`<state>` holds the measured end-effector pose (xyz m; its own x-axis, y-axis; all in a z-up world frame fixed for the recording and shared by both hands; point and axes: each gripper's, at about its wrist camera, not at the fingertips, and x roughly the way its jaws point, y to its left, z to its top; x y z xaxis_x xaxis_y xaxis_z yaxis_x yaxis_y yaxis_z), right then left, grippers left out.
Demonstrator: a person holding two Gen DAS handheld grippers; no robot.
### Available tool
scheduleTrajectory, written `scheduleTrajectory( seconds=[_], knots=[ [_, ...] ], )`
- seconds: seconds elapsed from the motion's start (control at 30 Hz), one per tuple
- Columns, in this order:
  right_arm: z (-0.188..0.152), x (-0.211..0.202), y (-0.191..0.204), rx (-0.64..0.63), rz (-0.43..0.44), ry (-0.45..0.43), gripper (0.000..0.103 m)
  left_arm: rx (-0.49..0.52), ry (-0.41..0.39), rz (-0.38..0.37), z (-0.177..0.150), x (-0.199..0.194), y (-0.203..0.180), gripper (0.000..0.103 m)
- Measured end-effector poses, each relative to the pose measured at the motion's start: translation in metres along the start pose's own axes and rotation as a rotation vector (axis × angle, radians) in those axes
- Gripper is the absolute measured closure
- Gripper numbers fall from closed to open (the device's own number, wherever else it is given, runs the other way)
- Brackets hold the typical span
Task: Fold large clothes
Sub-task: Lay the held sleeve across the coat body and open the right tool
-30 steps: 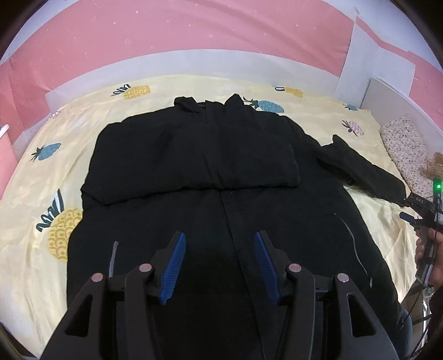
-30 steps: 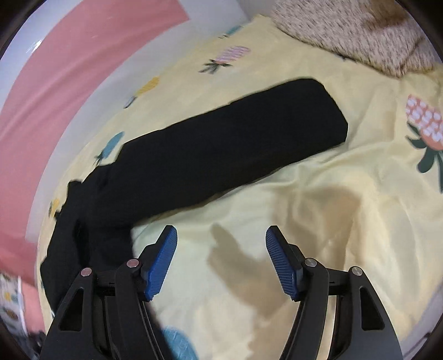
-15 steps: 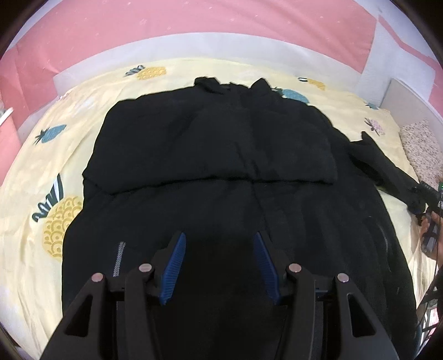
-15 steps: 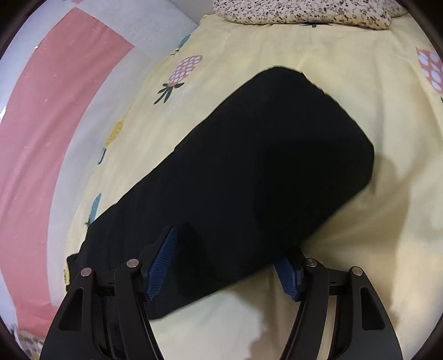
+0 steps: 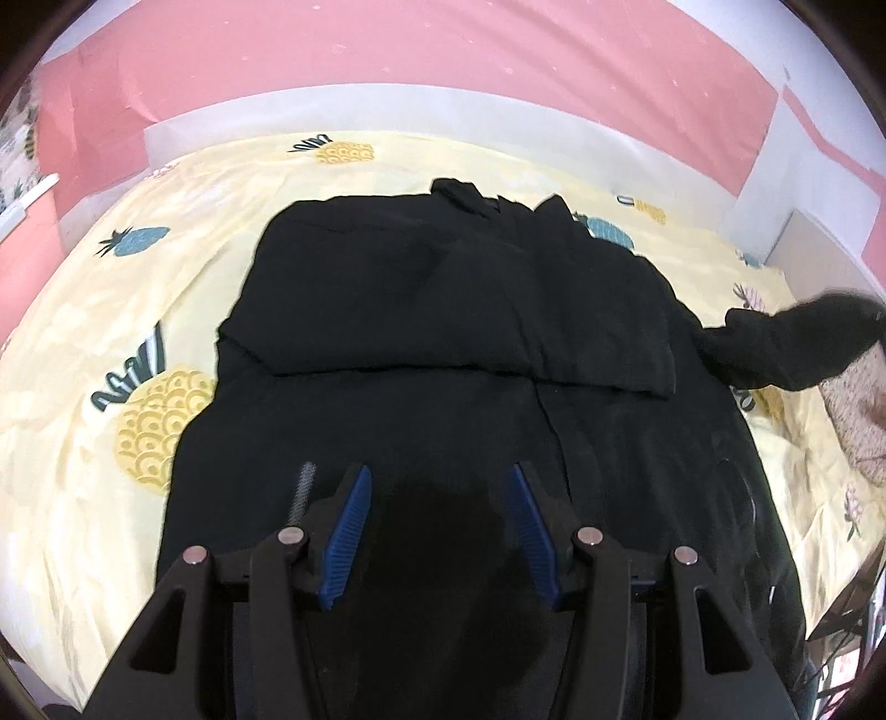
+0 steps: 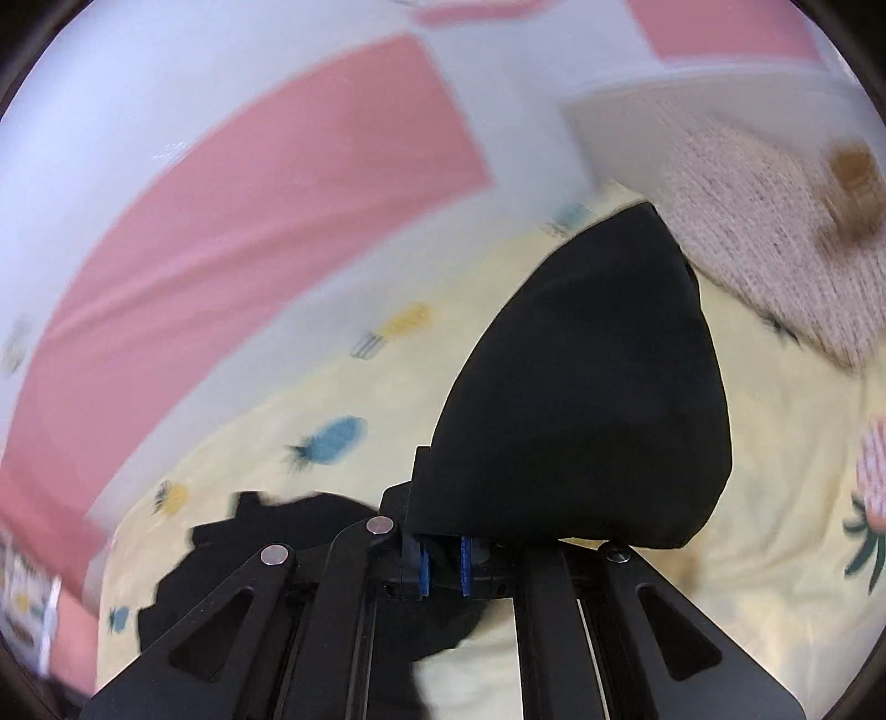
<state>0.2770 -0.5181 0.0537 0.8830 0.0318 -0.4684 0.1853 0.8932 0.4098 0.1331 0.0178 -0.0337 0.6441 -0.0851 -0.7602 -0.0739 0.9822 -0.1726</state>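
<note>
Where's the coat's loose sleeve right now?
The sleeve is pinched in the right hand-held gripper, lifted above the yellow sheet; the left wrist view shows it at the coat's right edge.

Premises: a bedroom in a home. Evidence: a bed [image 5: 83, 421] covered by a pale yellow sheet [image 5: 232, 183] printed with pineapples; a speckled pillow [image 6: 775, 232] at one end; walls [image 5: 387, 50] painted in pink and white panels close behind the bed.
</note>
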Motion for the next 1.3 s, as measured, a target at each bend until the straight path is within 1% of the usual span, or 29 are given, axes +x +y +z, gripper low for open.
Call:
scheduleTrajectory(
  seconds=[0.03, 0.13, 0.27, 0.33, 0.37, 0.4, 0.43, 0.5, 0.57, 0.6, 0.7, 0.73, 0.77, 0.83, 0.87, 0.9, 0.93, 0.97, 1.0, 1.03, 1.07, 1.17, 1.2, 1.27, 1.3],
  knots=[
    [0.003, -0.010, 0.025, -0.038, 0.037, -0.010, 0.096, -0.010, -0.006, -0.003, -0.001, -0.004, 0.005, 0.049],
    [0.001, -0.025, 0.084, -0.128, 0.112, -0.012, 0.096, -0.043, -0.019, -0.006, 0.000, -0.013, 0.019, 0.049],
    [-0.022, -0.028, 0.154, -0.237, 0.184, 0.033, 0.096, -0.086, -0.045, -0.007, -0.001, -0.023, 0.040, 0.049],
    [-0.040, -0.024, 0.186, -0.295, 0.204, 0.063, 0.096, -0.109, -0.053, -0.006, -0.001, -0.026, 0.050, 0.049],
    [-0.056, -0.018, 0.209, -0.339, 0.211, 0.086, 0.096, -0.122, -0.056, -0.007, -0.002, -0.027, 0.055, 0.049],
    [-0.066, -0.017, 0.220, -0.361, 0.213, 0.098, 0.096, -0.133, -0.057, -0.007, -0.003, -0.027, 0.061, 0.049],
    [-0.083, -0.010, 0.238, -0.396, 0.219, 0.121, 0.096, -0.141, -0.057, -0.005, -0.004, -0.027, 0.065, 0.049],
    [-0.111, 0.001, 0.257, -0.442, 0.225, 0.157, 0.096, -0.154, -0.054, -0.002, -0.006, -0.025, 0.074, 0.049],
    [-0.149, 0.016, 0.281, -0.496, 0.218, 0.197, 0.096, -0.168, -0.048, 0.004, -0.008, -0.022, 0.083, 0.049],
    [-0.165, 0.025, 0.287, -0.513, 0.220, 0.221, 0.095, -0.174, -0.045, 0.008, -0.009, -0.021, 0.088, 0.049],
    [-0.205, 0.065, 0.299, -0.558, 0.217, 0.323, 0.086, -0.191, -0.036, 0.021, -0.012, -0.017, 0.100, 0.049],
    [-0.227, 0.081, 0.304, -0.583, 0.222, 0.388, 0.080, -0.196, -0.033, 0.025, -0.013, -0.016, 0.103, 0.049],
    [-0.245, 0.093, 0.305, -0.599, 0.230, 0.450, 0.077, -0.201, -0.031, 0.029, -0.013, -0.015, 0.106, 0.049],
    [-0.274, 0.107, 0.306, -0.635, 0.213, 0.542, 0.076, -0.206, -0.029, 0.035, -0.013, -0.014, 0.110, 0.049],
    [-0.284, 0.111, 0.305, -0.649, 0.201, 0.555, 0.076, -0.207, -0.029, 0.036, -0.012, -0.014, 0.112, 0.049],
    [-0.282, 0.109, 0.302, -0.650, 0.208, 0.553, 0.073, -0.207, -0.030, 0.037, -0.011, -0.013, 0.112, 0.049],
    [-0.282, 0.106, 0.298, -0.637, 0.239, 0.549, 0.059, -0.206, -0.031, 0.034, -0.009, -0.013, 0.112, 0.049],
    [-0.277, 0.102, 0.295, -0.603, 0.291, 0.560, 0.041, -0.203, -0.032, 0.029, -0.007, -0.012, 0.111, 0.049],
    [-0.272, 0.098, 0.291, -0.567, 0.337, 0.571, 0.036, -0.199, -0.032, 0.022, -0.004, -0.011, 0.108, 0.049],
    [-0.265, 0.092, 0.285, -0.531, 0.384, 0.571, 0.035, -0.194, -0.030, 0.015, 0.001, -0.008, 0.105, 0.048],
    [-0.255, 0.084, 0.279, -0.511, 0.411, 0.547, 0.035, -0.191, -0.028, 0.004, 0.006, -0.006, 0.102, 0.046],
    [-0.228, 0.064, 0.257, -0.468, 0.421, 0.456, 0.035, -0.187, -0.024, -0.059, 0.027, 0.003, 0.088, 0.037],
    [-0.216, 0.060, 0.241, -0.439, 0.391, 0.415, 0.035, -0.181, -0.027, -0.085, 0.035, 0.006, 0.082, 0.035],
    [-0.197, 0.059, 0.207, -0.394, 0.302, 0.350, 0.035, -0.162, -0.038, -0.125, 0.056, 0.016, 0.066, 0.032],
    [-0.189, 0.062, 0.192, -0.371, 0.257, 0.330, 0.035, -0.153, -0.036, -0.152, 0.065, 0.023, 0.059, 0.029]
  ],
)
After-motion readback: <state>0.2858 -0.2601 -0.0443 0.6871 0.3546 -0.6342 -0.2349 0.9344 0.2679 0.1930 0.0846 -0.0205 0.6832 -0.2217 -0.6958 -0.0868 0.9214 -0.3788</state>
